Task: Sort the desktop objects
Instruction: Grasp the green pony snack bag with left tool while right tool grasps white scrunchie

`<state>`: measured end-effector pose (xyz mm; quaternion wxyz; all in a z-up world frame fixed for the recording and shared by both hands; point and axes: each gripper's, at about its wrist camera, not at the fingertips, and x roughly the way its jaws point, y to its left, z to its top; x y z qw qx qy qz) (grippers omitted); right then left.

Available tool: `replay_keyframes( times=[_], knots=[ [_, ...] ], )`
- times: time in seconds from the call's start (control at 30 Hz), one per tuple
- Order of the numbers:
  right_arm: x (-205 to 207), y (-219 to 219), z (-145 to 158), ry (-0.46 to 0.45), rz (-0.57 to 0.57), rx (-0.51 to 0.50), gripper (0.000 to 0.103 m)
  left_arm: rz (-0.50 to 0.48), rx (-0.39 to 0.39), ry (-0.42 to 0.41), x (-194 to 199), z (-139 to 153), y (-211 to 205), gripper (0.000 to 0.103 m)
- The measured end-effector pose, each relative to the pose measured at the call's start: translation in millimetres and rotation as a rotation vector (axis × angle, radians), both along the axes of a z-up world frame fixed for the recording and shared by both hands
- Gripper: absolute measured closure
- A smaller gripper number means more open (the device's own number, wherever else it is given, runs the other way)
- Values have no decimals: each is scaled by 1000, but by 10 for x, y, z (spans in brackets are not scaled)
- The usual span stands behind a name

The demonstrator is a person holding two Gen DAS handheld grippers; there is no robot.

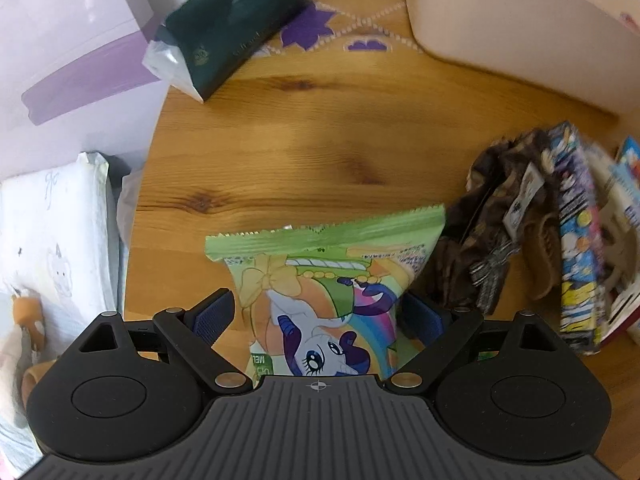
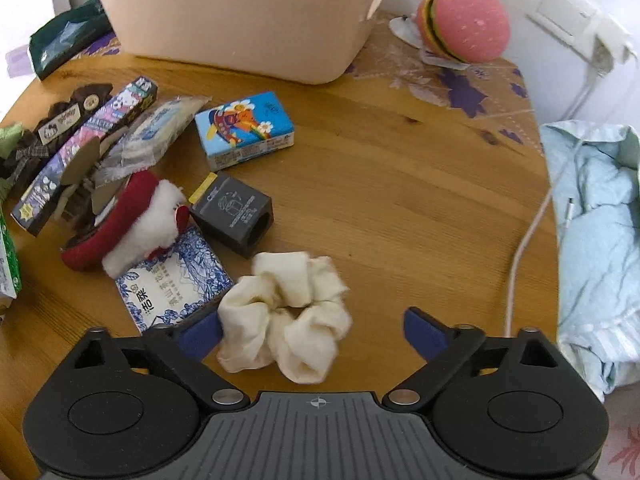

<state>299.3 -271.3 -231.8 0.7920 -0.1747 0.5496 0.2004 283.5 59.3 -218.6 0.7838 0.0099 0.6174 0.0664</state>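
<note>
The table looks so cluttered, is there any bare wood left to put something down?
Yes. The widest bare patch of table lies between the blue box, the cream scrunchie and the white cable. Another lies between the snack packet and the beige basket. The cluster around the grey box is crowded.

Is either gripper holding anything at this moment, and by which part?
Nothing is held. The left gripper stands open around the green snack packet; the right gripper is open around the cream scrunchie.
</note>
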Motion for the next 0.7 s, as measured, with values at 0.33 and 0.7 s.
replay_keyframes(
  times=[0.33,0.7],
  knots=[
    [35,-83,-96,-3,-13,70,23,103,-118,-20,-50,-109,174,8],
    [70,-205,-30,-40,-44,114,76,-13,-110,-73,-78,5,-6,38]
  ],
)
